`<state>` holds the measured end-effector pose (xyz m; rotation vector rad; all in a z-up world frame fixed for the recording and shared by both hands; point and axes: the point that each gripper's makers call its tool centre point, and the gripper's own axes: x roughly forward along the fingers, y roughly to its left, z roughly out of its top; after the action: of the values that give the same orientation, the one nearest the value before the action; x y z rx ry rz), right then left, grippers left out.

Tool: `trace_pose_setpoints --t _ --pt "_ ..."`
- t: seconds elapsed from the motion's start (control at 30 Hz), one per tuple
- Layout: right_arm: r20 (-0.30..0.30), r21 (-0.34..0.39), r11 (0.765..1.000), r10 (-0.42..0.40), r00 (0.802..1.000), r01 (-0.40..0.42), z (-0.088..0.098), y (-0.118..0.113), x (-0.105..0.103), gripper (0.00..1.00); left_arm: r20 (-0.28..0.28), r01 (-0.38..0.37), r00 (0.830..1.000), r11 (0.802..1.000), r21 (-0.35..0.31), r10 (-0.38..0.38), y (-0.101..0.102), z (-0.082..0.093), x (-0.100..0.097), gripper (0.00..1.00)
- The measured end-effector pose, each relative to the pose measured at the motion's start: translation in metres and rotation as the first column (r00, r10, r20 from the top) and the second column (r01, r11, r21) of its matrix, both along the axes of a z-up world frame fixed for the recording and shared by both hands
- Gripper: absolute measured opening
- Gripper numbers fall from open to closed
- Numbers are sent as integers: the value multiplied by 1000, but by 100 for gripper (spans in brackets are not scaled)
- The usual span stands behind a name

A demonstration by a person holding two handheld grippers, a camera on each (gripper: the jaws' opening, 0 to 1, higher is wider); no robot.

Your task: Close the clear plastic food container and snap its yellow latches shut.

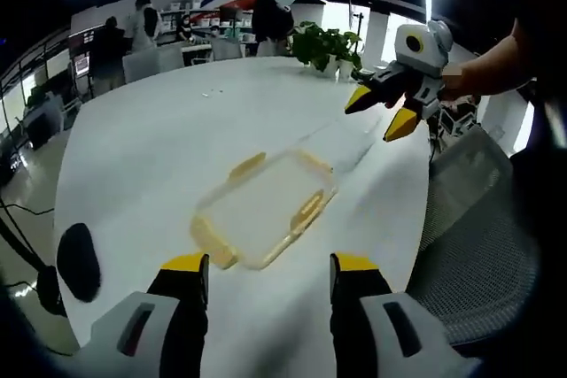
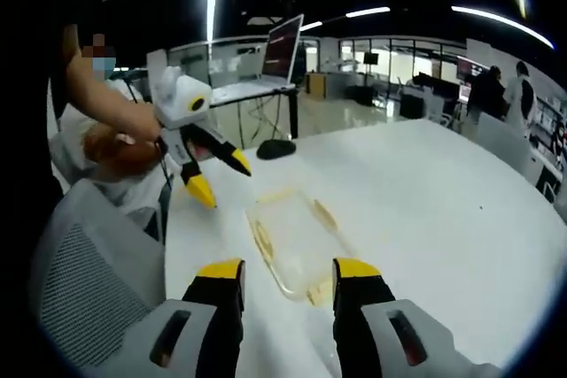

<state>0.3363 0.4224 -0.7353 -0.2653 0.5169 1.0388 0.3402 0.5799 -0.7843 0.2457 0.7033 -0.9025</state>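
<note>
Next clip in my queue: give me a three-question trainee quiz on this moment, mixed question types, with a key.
1. True or false: the left gripper is clamped on the clear container.
2. What is the right gripper holding? A) a yellow latch B) nothing C) the mouse
3. What colour are the latches on the container, which rests on the white table?

Key: 1. False, its jaws stand open, short of the container. 2. B, its jaws are open and apart from it. 3. Yellow.

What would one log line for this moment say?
container: on white table, untouched | left gripper: open, above | right gripper: open, above
</note>
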Motion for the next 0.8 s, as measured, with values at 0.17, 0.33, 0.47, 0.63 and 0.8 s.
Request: trace_pose_setpoints --t 0.17,0.33,0.47,0.63,0.8 --pt "3 -22 1000 12 1000 -12 -3 0 3 38 7 32 999 999 22 -32 -1 -1 3 57" --pt "-3 -47 998 31 1000 -32 -8 -1 6 38 3 79 997 995 55 -79 -1 -4 5 57" --pt "-3 -65 997 52 999 -53 -11 1 9 38 6 117 993 990 82 -118 -2 -6 8 57" --pt "-6 -94 993 75 997 -75 -15 1 12 39 10 183 982 971 151 -187 -2 -10 11 58" --pt "-11 -112 990 89 996 -89 -18 -1 14 39 11 214 976 962 168 -219 -2 -11 14 58"
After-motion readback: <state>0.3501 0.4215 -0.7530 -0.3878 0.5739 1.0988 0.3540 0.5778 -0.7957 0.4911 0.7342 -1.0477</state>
